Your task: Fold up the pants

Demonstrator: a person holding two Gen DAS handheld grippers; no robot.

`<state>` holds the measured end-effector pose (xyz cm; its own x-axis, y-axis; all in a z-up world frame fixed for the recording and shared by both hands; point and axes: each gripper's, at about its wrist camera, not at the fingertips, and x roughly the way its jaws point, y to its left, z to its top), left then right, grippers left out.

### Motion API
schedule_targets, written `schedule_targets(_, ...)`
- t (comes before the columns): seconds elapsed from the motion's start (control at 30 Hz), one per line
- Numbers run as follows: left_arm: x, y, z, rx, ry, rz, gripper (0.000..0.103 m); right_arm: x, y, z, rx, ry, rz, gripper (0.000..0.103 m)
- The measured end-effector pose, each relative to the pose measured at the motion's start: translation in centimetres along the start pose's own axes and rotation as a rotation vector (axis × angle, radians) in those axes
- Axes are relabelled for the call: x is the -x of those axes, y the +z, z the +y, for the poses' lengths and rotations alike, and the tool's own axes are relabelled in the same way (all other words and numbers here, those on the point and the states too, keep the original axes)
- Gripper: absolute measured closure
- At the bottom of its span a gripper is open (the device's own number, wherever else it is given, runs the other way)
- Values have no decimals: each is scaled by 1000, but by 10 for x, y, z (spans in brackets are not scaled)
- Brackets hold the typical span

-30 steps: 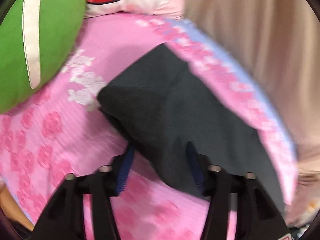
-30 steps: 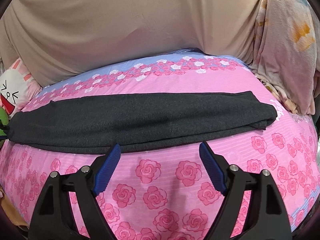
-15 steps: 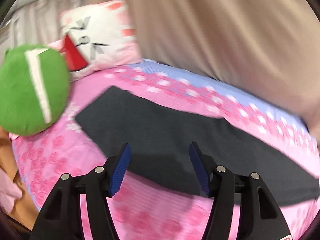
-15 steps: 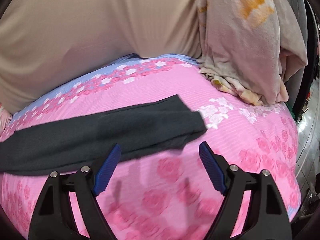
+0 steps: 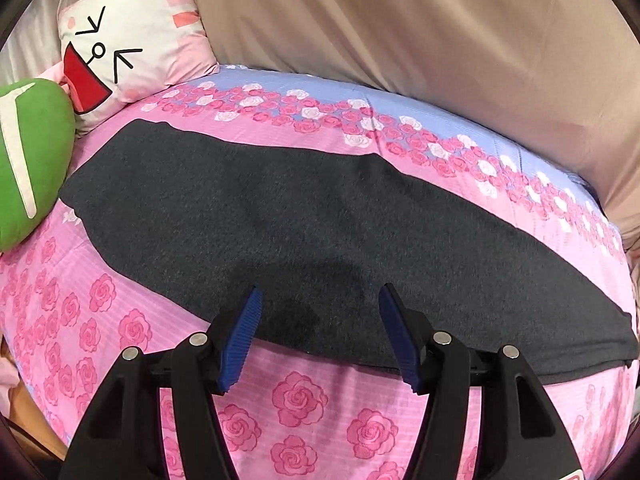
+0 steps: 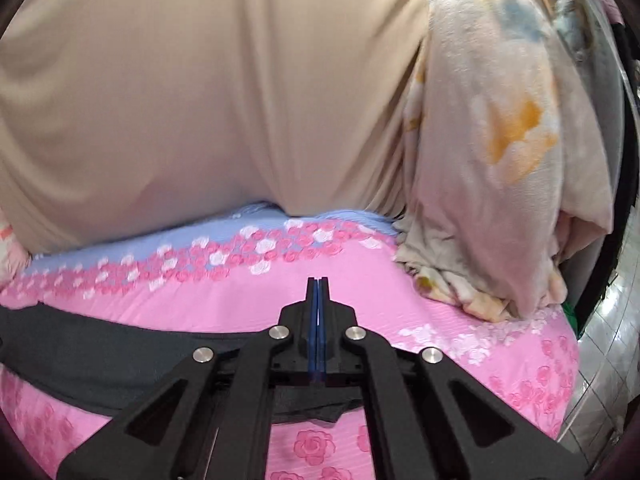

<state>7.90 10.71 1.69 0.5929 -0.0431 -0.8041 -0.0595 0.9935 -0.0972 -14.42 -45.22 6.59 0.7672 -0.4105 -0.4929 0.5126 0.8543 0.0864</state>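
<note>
Both wrists swung since the earlier frames. Left gripper (image 5: 318,334) has backed off from the waist end beside the green cushion (image 5: 28,160) and hovers spread, empty, over the near edge of the pants (image 5: 320,224), a long dark strip flat on the pink sheet (image 5: 120,320). Right gripper (image 6: 318,286) has just snapped closed at the leg end; nothing visible between the pads, cloth hidden beneath. Likely the lengthwise fold comes next.
</note>
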Motion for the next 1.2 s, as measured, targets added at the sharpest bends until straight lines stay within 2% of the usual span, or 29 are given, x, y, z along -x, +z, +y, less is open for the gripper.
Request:
schedule_targets(0.03, 0, -1, -1, -2, -6, 1, 44, -16, -11, -8, 3, -33, 74, 53)
schedule_targets(0.07, -1, -2, -2, -5, -14, 4, 44, -27, -21, -13, -7, -48, 120, 46)
schedule_targets(0.13, -3, -3, -4, -9, -16, 8, 44, -49, -40, -25, -62, -2, 212, 47)
schedule_targets(0.27, -7, -4, -9, -9, -30, 21, 43, -76, -57, -33, -139, 74, 284, 47)
schedule_targets(0.3, -8, -5, -10, -11, -31, 24, 42, -82, -59, -32, -140, 93, 302, 62)
schedule_targets(0.33, -8, -5, -10, -12, -30, 23, 42, -86, -62, -25, -126, 110, 329, 94)
schedule_targets(0.37, -8, -5, -9, -13, -24, 24, 42, -89, -62, -19, -111, 115, 341, 103)
schedule_targets(0.4, -8, -6, -9, -12, -22, 24, 42, -84, -57, -11, -85, 108, 315, 103)
schedule_targets(0.47, -9, -5, -5, 0, -14, 25, 42, -43, -27, 12, 22, 36, 129, 103)
schedule_targets(0.5, -9, -4, -3, 8, -11, 25, 42, -26, -14, 17, 45, 22, 53, 103)
schedule_targets(0.53, -9, -3, -2, 11, -11, 21, 42, 3, 1, 24, 75, 12, -58, 103)
schedule_targets(0.57, -8, -3, -2, 12, -8, 17, 42, 19, 8, 27, 98, -9, -120, 103)
schedule_targets(0.6, -7, -3, -1, 12, -7, 12, 42, 23, 11, 26, 117, -28, -130, 103)
schedule_targets(0.63, -6, -3, -1, 12, -9, 9, 42, 14, 10, 18, 112, -24, -81, 102)
schedule_targets(0.67, -6, -3, 0, 13, -15, 9, 42, -3, 2, 8, 90, -23, -5, 99)
schedule_targets(0.73, -6, -3, 1, 21, -24, 9, 42, -47, -25, -18, 15, -23, 173, 77)
schedule_targets(0.77, -7, -3, 1, 24, -24, 13, 41, -62, -37, -29, -27, -21, 229, 77)
schedule_targets(0.87, -8, -4, 0, 17, -25, 20, 42, -82, -55, -44, -113, 34, 287, 73)
schedule_targets(0.9, -9, -4, -1, 14, -23, 21, 41, -84, -58, -45, -122, 45, 286, 60)
schedule_targets(0.93, -8, -4, -1, 13, -24, 21, 42, -85, -59, -45, -129, 48, 282, 51)
schedule_targets(1.0, -8, -4, -1, 14, -25, 20, 41, -90, -62, -40, -131, 81, 293, 51)
schedule_targets(1.07, -8, -5, -1, 14, -24, 20, 41, -95, -67, -29, -108, 108, 316, 62)
schedule_targets(1.1, -9, -5, -1, 19, -21, 20, 41, -98, -69, -21, -76, 98, 327, 90)
schedule_targets(1.13, -9, -5, -1, 23, -21, 21, 41, -94, -69, -16, -60, 92, 316, 98)
schedule_targets(1.2, -10, -5, 0, 28, -14, 23, 41, -64, -47, 3, 15, 52, 176, 100)
